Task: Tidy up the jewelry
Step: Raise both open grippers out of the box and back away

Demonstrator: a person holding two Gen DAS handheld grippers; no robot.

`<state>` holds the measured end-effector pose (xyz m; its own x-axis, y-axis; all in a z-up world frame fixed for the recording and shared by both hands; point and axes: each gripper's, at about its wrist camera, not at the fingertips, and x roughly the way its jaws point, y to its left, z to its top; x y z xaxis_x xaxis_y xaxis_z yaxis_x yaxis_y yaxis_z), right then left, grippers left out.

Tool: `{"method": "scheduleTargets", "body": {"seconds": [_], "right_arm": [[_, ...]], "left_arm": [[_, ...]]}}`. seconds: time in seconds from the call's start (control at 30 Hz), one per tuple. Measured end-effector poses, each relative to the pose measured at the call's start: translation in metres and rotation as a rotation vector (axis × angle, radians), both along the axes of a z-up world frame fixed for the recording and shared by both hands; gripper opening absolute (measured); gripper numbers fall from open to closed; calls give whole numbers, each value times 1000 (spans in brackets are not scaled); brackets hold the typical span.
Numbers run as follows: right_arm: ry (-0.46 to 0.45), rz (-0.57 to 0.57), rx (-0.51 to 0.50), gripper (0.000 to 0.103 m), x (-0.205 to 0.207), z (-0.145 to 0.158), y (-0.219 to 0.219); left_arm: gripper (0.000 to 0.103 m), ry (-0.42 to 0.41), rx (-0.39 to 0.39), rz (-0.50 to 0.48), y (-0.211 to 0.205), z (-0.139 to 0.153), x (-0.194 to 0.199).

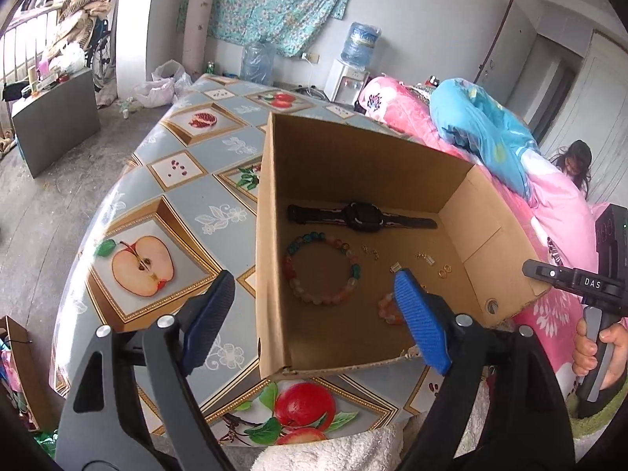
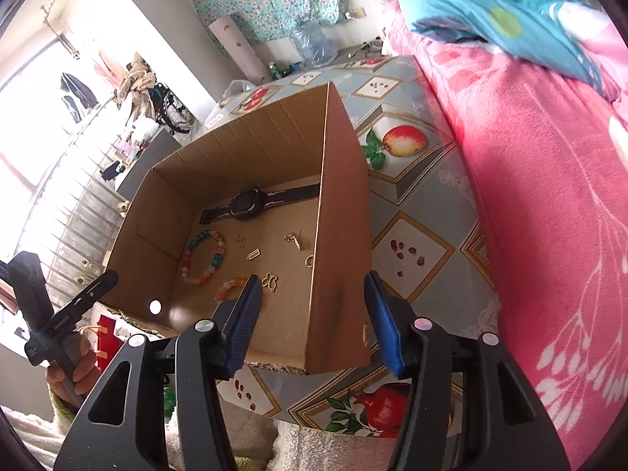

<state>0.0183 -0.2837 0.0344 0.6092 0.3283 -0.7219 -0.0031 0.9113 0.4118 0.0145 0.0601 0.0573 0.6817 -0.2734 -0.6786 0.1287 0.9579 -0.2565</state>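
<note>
Left wrist view: left gripper [image 1: 316,316] spread wide, empty, straddling the near-left wall of the cardboard box [image 1: 271,235]; inside lie a black watch [image 1: 363,216], multicolour bead bracelet [image 1: 322,269], small gold pieces [image 1: 429,261]. Right wrist view: right gripper [image 2: 316,324] wide, empty, straddling the right wall; gold butterfly charm [image 2: 270,282] near its left finger.

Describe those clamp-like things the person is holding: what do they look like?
Each gripper, left and right, has two black plastic arms with triangular cut-outs and silver rivets, tipped with ribbed blue pads. Seen from outside, the handle is black with white lettering, gripped by a bare hand.
</note>
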Motion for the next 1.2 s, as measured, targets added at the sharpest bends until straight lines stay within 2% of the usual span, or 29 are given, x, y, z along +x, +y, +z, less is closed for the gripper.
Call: {"method": "scheduleTargets", "body": {"seconds": [0.1, 0.23, 0.43, 0.67, 1.2], "right_arm": [[-78, -44, -24, 60, -20, 11, -3], [-148, -91, -54, 65, -44, 21, -1], [-216, -61, -132, 70, -70, 28, 23], [-229, -9, -125, 70, -74, 26, 41], [-241, 39, -75, 71, -75, 26, 56]], "left_arm": [[87, -33, 0, 22, 4, 10, -8], [91, -10, -6, 45, 7, 15, -13], [94, -14, 4, 50, 6, 16, -22], [95, 3, -56, 65, 13, 22, -24], [95, 19, -4, 198, 32, 23, -22]]}}
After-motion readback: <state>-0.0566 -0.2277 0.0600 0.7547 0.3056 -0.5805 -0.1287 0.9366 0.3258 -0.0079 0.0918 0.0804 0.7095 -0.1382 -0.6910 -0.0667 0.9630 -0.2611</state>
